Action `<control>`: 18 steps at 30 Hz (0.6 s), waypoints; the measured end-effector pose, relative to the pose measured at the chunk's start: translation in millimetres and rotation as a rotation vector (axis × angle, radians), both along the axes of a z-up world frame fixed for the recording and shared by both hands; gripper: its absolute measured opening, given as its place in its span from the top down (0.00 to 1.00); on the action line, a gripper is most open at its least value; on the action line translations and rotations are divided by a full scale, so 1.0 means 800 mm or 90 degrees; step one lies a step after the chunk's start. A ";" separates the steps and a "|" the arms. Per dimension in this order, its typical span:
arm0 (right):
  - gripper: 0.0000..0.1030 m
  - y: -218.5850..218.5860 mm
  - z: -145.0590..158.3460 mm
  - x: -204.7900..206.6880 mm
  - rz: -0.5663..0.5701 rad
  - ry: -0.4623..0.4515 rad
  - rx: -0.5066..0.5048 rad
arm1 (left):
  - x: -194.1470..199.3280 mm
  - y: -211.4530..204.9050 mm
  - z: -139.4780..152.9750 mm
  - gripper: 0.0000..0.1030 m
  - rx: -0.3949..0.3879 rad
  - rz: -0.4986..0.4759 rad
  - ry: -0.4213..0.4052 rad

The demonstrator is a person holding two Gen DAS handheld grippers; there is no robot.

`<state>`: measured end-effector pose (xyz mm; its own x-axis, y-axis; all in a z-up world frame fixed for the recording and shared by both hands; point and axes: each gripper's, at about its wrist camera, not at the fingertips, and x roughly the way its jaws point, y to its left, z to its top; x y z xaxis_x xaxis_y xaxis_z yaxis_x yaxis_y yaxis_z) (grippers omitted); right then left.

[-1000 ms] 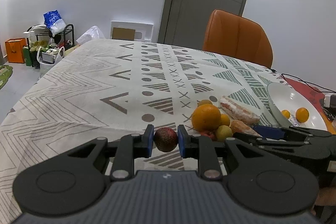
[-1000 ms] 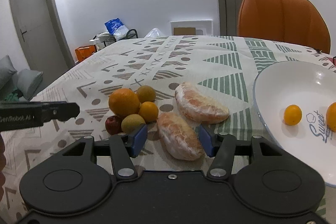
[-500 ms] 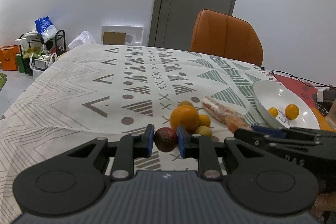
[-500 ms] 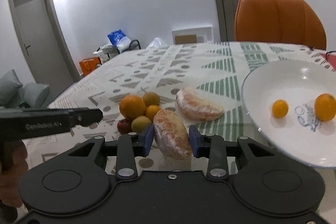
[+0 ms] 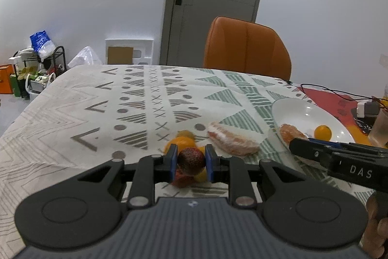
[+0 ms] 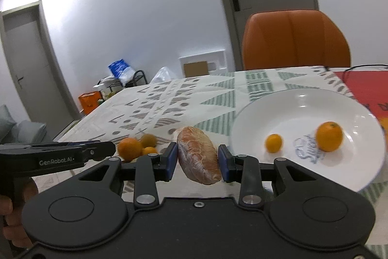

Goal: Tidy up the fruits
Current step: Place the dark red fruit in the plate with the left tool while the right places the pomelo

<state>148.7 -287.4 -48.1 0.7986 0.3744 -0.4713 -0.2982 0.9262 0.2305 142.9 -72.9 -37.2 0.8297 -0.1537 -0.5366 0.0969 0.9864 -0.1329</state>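
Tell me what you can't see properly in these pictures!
- Fruit pile, left wrist view: mostly hidden behind the left gripper and its dark red fruit.
- Blue writing in the white bowl, right wrist view: blurred and partly behind the right gripper.
- Second pomelo piece, right wrist view: nearly all hidden behind the held pomelo piece.

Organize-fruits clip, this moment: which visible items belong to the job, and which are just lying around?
Job: dark red fruit in left gripper; peeled segment in right gripper; white plate; second segment; oranges.

Lying about: orange chair; cable; shelf clutter.
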 end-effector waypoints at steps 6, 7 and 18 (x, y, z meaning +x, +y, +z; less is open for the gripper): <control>0.67 -0.031 0.000 0.000 -0.037 -0.005 0.008 | 0.006 -0.023 0.002 0.78 0.007 -0.018 -0.006; 0.67 -0.036 0.000 0.000 -0.043 -0.004 0.010 | 0.007 -0.027 0.003 0.78 0.007 -0.021 -0.007; 0.67 -0.084 -0.007 -0.001 -0.105 0.001 0.019 | 0.023 -0.070 0.009 0.78 0.015 -0.061 -0.016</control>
<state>147.5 -354.4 -53.7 0.8496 0.2526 -0.4630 -0.1427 0.9552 0.2593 161.2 -129.2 -29.9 0.8247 -0.2209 -0.5207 0.1942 0.9752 -0.1062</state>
